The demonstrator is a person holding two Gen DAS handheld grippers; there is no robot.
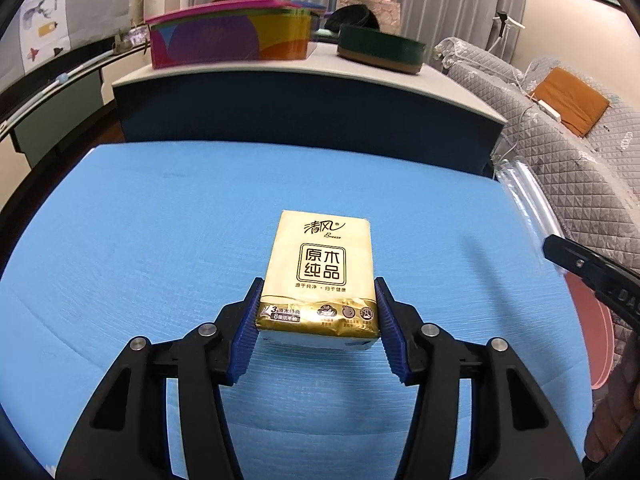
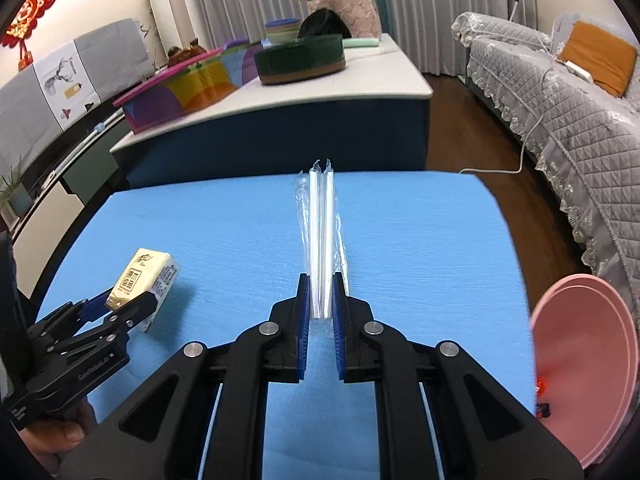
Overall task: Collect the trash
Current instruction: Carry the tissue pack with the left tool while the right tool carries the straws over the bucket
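Left wrist view shows your left gripper point(image 1: 316, 312) clamped on one gold tissue pack point(image 1: 320, 272), its blue pads point(image 1: 244, 340) pressing both sides of the near end, the pack lifted just off the blue table point(image 1: 140, 240). Your right gripper point(image 2: 320, 300) pinches one clear wrapper holding two white straws point(image 2: 320, 236); the jaws are nearly closed on its near end, and the straws point away over the table. One pink bin point(image 2: 588, 360) sits low at the right edge of the table. Farther off, one white-topped counter point(image 2: 372, 76) carries a multicoloured box point(image 2: 188, 88) and a dark green round tin point(image 2: 300, 60). One grey quilted sofa point(image 2: 560, 120) stands on the right.
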